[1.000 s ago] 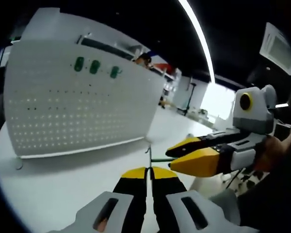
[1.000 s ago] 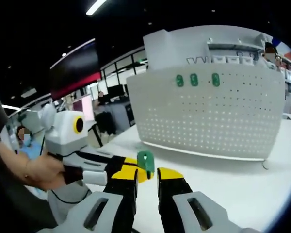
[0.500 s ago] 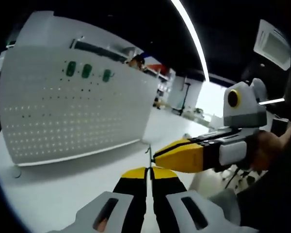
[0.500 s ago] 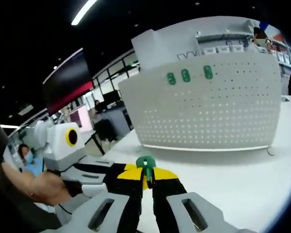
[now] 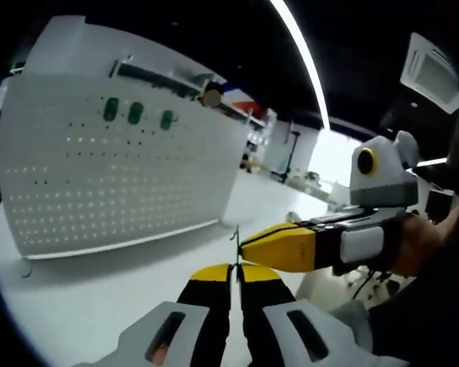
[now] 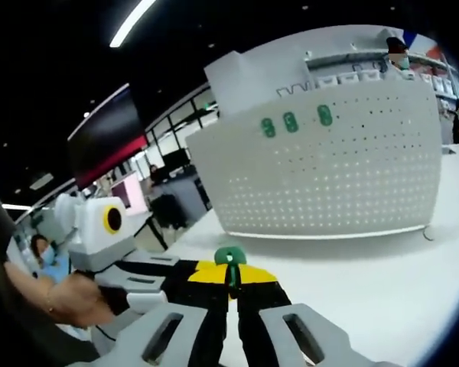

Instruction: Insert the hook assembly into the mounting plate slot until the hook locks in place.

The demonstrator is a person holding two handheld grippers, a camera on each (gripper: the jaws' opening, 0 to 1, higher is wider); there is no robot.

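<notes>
Left gripper (image 5: 232, 269): jaws pinched tight on the thin wire of the hook (image 5: 234, 243), low in the left gripper view.
Right gripper (image 6: 231, 274): clamped on the hook's green head (image 6: 229, 257).
Hook: held between both grippers, above the tabletop (image 6: 382, 290), well apart from the plate.
Plate (image 6: 321, 172): white pegboard, upright on the tabletop, three green pegs (image 6: 291, 122) near its top.

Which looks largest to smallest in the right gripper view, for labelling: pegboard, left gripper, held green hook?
1. Pegboard.
2. Left gripper, near the camera, so inflated.
3. Green hook, clamped by the right gripper.
</notes>
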